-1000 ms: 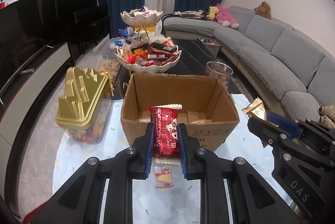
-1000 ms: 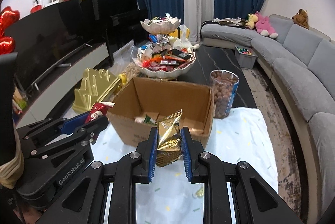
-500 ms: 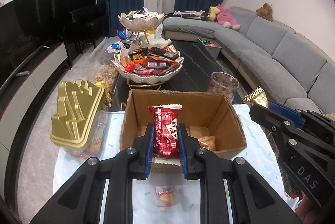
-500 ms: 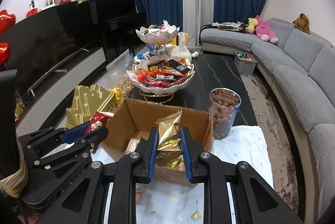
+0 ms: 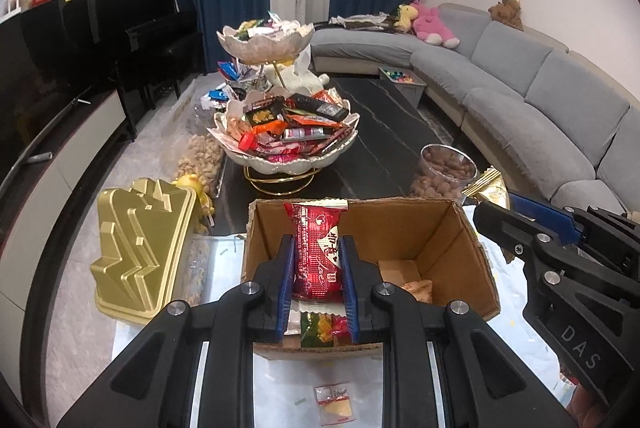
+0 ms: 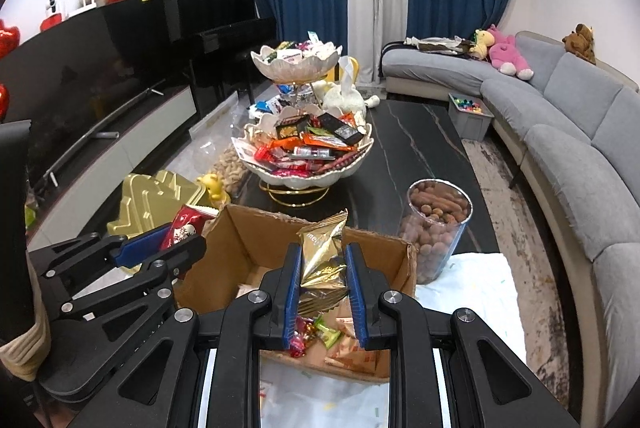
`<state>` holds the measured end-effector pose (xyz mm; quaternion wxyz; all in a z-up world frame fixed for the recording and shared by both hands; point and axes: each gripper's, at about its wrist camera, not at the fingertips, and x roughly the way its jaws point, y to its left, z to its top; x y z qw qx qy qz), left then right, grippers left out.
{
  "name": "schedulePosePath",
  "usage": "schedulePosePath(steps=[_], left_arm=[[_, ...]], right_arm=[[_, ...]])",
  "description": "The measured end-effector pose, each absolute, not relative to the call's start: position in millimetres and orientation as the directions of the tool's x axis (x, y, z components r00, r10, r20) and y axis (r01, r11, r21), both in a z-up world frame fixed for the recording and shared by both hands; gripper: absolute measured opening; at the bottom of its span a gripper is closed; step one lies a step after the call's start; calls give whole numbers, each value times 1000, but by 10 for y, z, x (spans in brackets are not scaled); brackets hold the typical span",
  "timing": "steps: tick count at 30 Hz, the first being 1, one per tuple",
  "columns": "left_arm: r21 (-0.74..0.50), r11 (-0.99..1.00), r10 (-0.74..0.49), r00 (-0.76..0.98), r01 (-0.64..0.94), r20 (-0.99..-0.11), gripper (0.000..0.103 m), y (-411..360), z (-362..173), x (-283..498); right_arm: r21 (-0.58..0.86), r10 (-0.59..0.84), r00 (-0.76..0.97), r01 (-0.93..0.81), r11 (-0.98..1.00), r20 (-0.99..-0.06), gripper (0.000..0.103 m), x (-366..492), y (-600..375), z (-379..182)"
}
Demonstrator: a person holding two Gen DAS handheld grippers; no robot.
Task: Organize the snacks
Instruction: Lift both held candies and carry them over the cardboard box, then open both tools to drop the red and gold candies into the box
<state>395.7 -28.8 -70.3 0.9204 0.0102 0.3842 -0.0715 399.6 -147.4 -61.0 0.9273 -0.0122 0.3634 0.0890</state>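
Our left gripper [image 5: 316,270] is clamped on a red snack packet [image 5: 317,252], held upright over the open cardboard box [image 5: 460,268]. Our right gripper [image 6: 323,282] pinches a gold foil packet [image 6: 322,256], also above the box, toward its right side. Inside the box we see a few loose wrapped sweets [image 6: 320,332]. A small clear-wrapped snack [image 5: 335,398] lies on the white cloth just in front of the box. Left of the box stands a gold-lidded container [image 5: 138,248]; behind it, a two-tier snack bowl [image 5: 286,156]; at its back right corner, a clear jar of nuts [image 6: 436,228].
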Motion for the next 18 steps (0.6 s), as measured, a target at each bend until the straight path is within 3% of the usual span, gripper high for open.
schedulePosePath(steps=[17, 18], left_arm=[[-34, 990, -115, 634, 139, -765, 23, -301, -1011, 4204], [-38, 990, -118, 635, 139, -764, 26, -299, -1005, 4200]], right_arm=[[47, 146, 645, -168, 985, -750, 24, 4331, -1501, -944], [48, 148, 647, -170, 984, -748, 24, 4328, -1502, -944]])
